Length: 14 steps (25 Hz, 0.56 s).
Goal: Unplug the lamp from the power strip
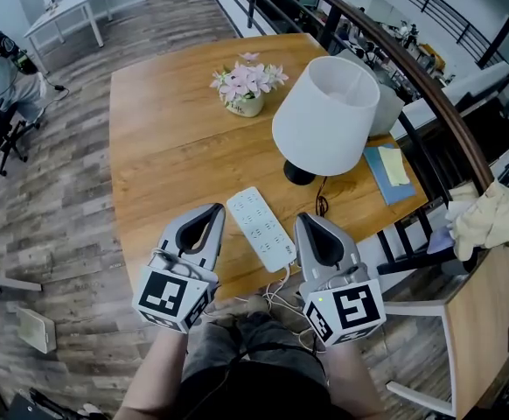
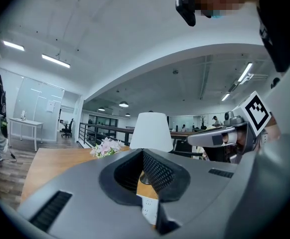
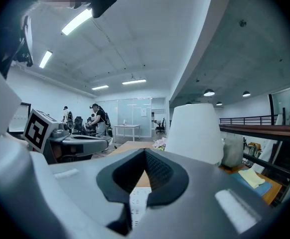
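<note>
The lamp [image 1: 326, 114] with a white shade and a black base stands on the wooden table [image 1: 167, 147], right of centre. Its black cord [image 1: 322, 203] loops down from the base; I cannot see where its plug sits. The white power strip [image 1: 261, 228] lies slantwise near the front edge, between my two grippers. My left gripper [image 1: 214, 210] hovers just left of the strip, jaws shut and empty. My right gripper [image 1: 306, 220] hovers just right of it, also shut and empty. The left gripper view shows the lamp [image 2: 151, 131] ahead, as does the right gripper view's lamp [image 3: 194, 132].
A pot of pink flowers [image 1: 248, 86] stands behind the strip. A blue notebook with yellow notes [image 1: 388, 172] lies right of the lamp. The strip's white cable [image 1: 279, 285] drops over the front edge. A chair with a cloth [image 1: 484, 220] and a dark railing [image 1: 429, 86] are to the right.
</note>
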Available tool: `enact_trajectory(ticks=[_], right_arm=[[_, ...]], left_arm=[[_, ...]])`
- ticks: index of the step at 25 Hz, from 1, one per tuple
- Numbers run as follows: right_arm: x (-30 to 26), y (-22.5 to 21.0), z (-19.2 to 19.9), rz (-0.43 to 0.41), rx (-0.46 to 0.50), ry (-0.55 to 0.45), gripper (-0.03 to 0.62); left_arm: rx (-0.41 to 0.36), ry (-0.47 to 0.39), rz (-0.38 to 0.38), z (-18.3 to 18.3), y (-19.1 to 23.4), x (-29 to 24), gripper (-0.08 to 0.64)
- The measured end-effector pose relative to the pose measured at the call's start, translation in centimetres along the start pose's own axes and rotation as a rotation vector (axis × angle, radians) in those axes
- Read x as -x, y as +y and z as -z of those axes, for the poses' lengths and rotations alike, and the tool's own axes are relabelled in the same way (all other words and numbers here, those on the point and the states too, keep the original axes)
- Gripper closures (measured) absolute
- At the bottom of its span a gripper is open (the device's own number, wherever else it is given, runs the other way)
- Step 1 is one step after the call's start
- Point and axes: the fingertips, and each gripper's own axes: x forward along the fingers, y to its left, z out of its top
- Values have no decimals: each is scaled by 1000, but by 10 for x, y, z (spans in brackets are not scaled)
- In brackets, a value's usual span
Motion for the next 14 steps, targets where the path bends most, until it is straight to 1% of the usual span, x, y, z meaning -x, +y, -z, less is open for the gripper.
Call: enact_trajectory(ticks=[14], right_arm=[[0,3,-25,-3,22,-35,583]], left_arm=[[7,-49,27,-29,0,-4,565]])
